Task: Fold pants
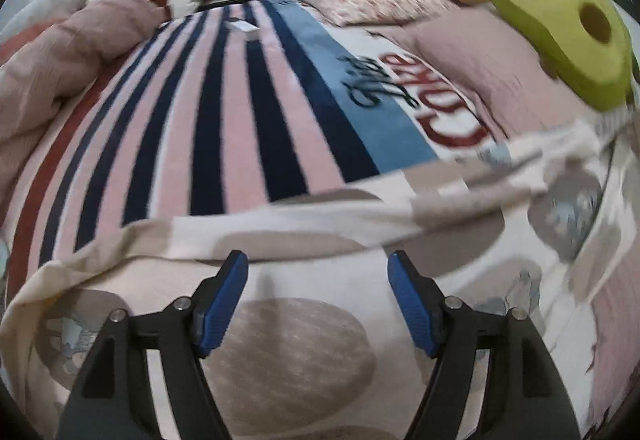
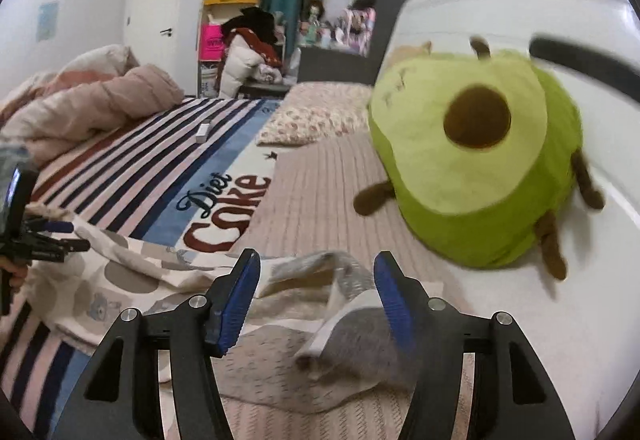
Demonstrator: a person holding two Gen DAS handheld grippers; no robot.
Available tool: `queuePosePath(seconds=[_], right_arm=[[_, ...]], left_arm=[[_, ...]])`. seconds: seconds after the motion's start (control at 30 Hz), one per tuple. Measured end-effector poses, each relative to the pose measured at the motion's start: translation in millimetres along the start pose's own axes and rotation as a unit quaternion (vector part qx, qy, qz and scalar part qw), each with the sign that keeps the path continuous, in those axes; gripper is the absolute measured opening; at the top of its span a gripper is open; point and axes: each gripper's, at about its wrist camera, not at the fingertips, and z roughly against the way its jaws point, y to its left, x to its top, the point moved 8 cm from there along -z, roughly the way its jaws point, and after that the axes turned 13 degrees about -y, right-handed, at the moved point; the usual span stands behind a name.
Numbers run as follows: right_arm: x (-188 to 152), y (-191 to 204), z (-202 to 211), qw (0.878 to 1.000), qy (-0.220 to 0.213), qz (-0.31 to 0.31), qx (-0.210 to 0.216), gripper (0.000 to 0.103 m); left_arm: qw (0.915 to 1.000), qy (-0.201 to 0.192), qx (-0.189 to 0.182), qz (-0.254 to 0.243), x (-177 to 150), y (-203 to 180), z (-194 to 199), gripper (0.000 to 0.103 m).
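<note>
The pants (image 1: 304, 344) are cream with large taupe dots and small bear prints, spread on the striped blanket (image 1: 224, 127). My left gripper (image 1: 318, 268) is open and hovers over the cloth, holding nothing. In the right wrist view the pants (image 2: 132, 272) run from the left to a rumpled grey ribbed waistband or cuff (image 2: 348, 304), which lies between the blue pads of my open right gripper (image 2: 316, 268). The pads are apart from the cloth. The left gripper (image 2: 68, 236) shows at the far left, over the pants.
A green avocado plush (image 2: 476, 159) sits on the bed at the right, also in the left wrist view (image 1: 560, 23). A floral pillow (image 2: 316, 115), a bunched pink quilt (image 2: 92, 99) at the left and a small white box (image 2: 203, 132) lie on the bed.
</note>
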Motion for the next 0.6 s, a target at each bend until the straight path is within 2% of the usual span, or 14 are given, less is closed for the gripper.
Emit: queuePosePath(seconds=[0.07, 0.1, 0.17, 0.23, 0.33, 0.4, 0.47, 0.53, 0.57, 0.6], right_arm=[[-2.1, 21.8, -2.7, 0.999, 0.016, 0.008, 0.046, 0.053], [-9.1, 37.6, -9.7, 0.996, 0.041, 0.011, 0.077, 0.041], [-24.0, 59.6, -22.9, 0.99, 0.081, 0.02, 0.117, 0.026], [-41.7, 73.1, -38.3, 0.984, 0.118, 0.027, 0.133, 0.026], [-65.6, 78.4, -62.6, 0.979, 0.162, 0.042, 0.119, 0.026], [-77.2, 74.5, -75.9, 0.975, 0.19, 0.023, 0.109, 0.026], [-73.8, 60.6, -82.6, 0.978, 0.187, -0.012, 0.096, 0.026], [-64.5, 43.0, -87.1, 0.984, 0.171, -0.01, 0.053, 0.031], [-60.9, 34.4, -87.9, 0.985, 0.166, -0.012, 0.034, 0.036], [-57.2, 29.3, -86.2, 0.987, 0.16, -0.021, 0.027, 0.039]], left_arm=[[0.9999, 0.012, -0.01, 0.004, -4.6, -6.9, -7.7, 0.069], [0.9997, 0.018, -0.013, 0.008, -7.1, -7.4, -11.3, 0.069], [0.9995, 0.025, -0.013, 0.009, -11.4, -9.0, -19.3, 0.069], [0.9997, 0.024, -0.003, 0.005, -12.4, -7.9, -25.0, 0.069], [0.9998, 0.016, 0.007, 0.008, -8.0, -2.3, -33.1, 0.069], [0.9994, 0.008, 0.031, 0.011, -1.8, 4.1, -39.1, 0.069], [0.9981, -0.006, 0.058, 0.022, 6.1, 15.7, -42.7, 0.069], [0.9954, -0.024, 0.087, 0.033, 14.7, 29.7, -43.0, 0.069], [0.9915, -0.038, 0.12, 0.032, 21.1, 40.6, -40.1, 0.069], [0.9888, -0.046, 0.138, 0.033, 25.2, 47.4, -37.9, 0.069]])
